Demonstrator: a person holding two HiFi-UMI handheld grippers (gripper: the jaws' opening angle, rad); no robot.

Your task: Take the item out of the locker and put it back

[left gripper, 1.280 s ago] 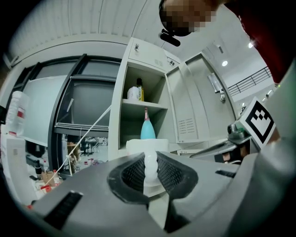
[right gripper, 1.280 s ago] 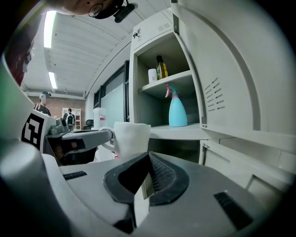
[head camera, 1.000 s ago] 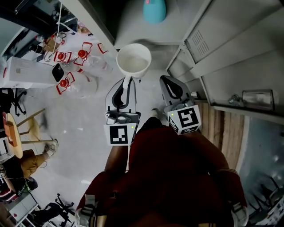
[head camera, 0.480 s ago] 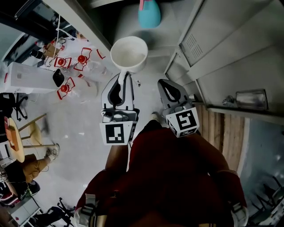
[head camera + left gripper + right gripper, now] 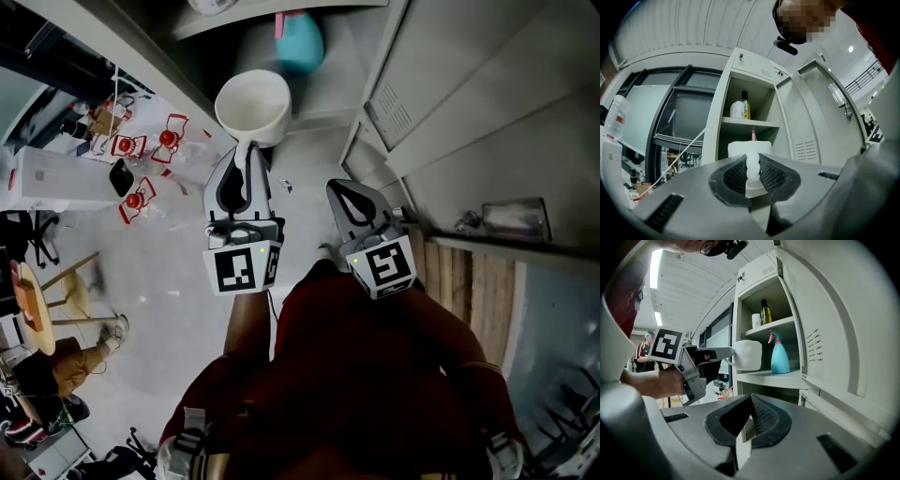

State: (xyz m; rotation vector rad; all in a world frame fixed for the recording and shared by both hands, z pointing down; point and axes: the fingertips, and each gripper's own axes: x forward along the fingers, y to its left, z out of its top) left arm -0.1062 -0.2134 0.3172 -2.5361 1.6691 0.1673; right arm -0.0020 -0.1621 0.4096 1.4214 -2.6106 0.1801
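Presently the left gripper (image 5: pixel 752 172) clamps the white mug (image 5: pixel 251 105) by its handle alone, at the front of the locker shelf (image 5: pixel 771 377). So narrow a hold may let it swivel or slip. Teal spray bottle (image 5: pixel 779 355) occupies the shelf beside the likely landing spot and could be knocked. Right gripper (image 5: pixel 749 420) closed, empty.

— any words or numbers to read here?
— none i can make out. the cube (image 5: pixel 239 269) on the left gripper (image 5: pixel 247 150) and the cube (image 5: pixel 382 267) on the right gripper (image 5: pixel 341 187) bear only black-and-white square patterns.
— the bottles (image 5: pixel 740 108)?
— their labels are too small to read.
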